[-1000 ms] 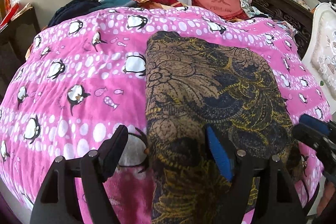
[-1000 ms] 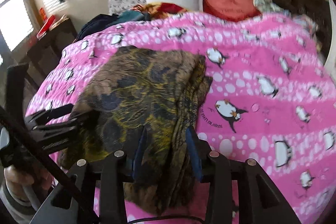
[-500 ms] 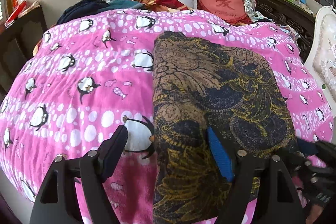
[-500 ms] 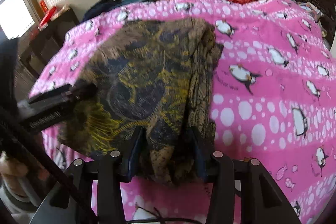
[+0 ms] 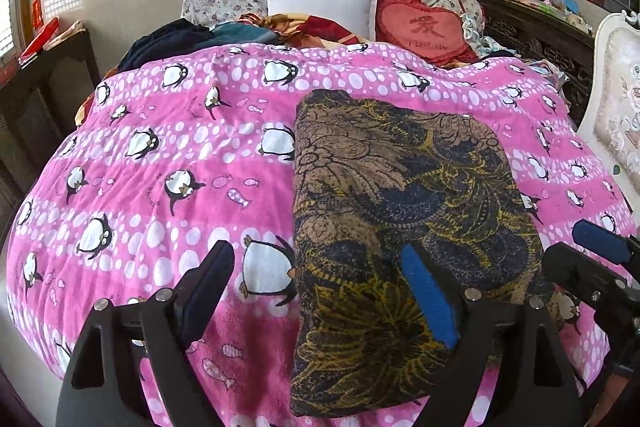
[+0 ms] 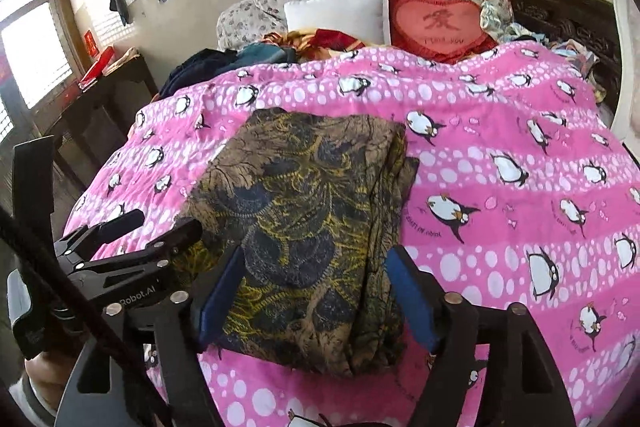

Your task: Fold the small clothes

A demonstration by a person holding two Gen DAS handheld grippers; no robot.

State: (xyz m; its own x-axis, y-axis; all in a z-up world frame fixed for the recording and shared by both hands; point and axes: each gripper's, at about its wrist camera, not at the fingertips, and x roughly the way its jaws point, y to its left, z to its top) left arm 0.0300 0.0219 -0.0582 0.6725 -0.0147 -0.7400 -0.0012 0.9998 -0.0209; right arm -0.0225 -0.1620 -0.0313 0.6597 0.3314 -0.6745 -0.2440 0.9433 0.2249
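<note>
Folded patterned garment (image 5: 404, 227) lying on the pink penguin blanket (image 5: 168, 163) of the bed. Left claw (image 5: 320, 291) and right claw (image 6: 316, 291) both released, empty, at its near edge (layers bunched along the right side); grip every layer evenly before folding.

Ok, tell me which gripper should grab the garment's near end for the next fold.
Right, probably. The right gripper is open with the garment filling its gap; the left gripper, also open, straddles the garment's side edge, half over blanket.
</note>
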